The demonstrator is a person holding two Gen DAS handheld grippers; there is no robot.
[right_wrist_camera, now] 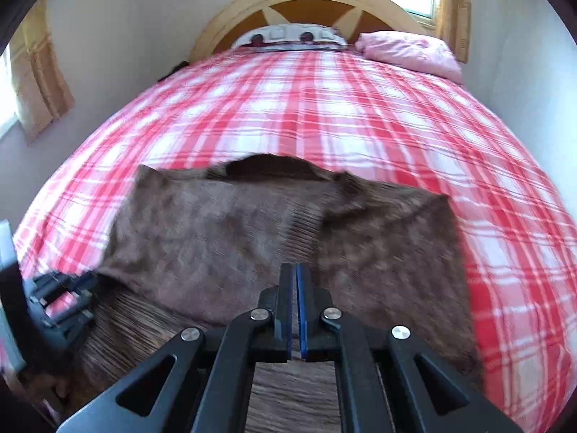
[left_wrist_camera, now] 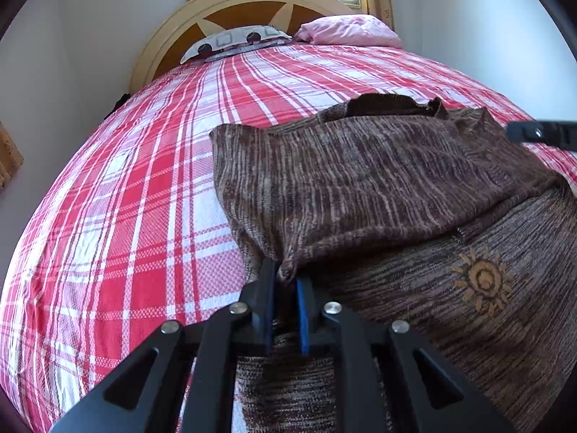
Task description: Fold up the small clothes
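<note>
A brown striped knit garment (left_wrist_camera: 360,180) with an orange sun motif (left_wrist_camera: 481,283) lies on the bed, its left part folded over towards the right. My left gripper (left_wrist_camera: 286,276) is shut on a corner of that folded layer. The right gripper shows at the right edge of the left wrist view (left_wrist_camera: 541,133). In the right wrist view the same garment (right_wrist_camera: 216,231) lies blurred under my right gripper (right_wrist_camera: 295,270), whose fingers are closed together with nothing seen between them. The left gripper (right_wrist_camera: 61,299) shows there at the left.
The bed has a red and white plaid cover (left_wrist_camera: 126,198). A patterned pillow (left_wrist_camera: 234,41) and a pink pillow (left_wrist_camera: 349,30) lie at the cream headboard (left_wrist_camera: 249,0). White walls flank the bed; curtained windows stand behind (right_wrist_camera: 450,3) and at left (right_wrist_camera: 36,72).
</note>
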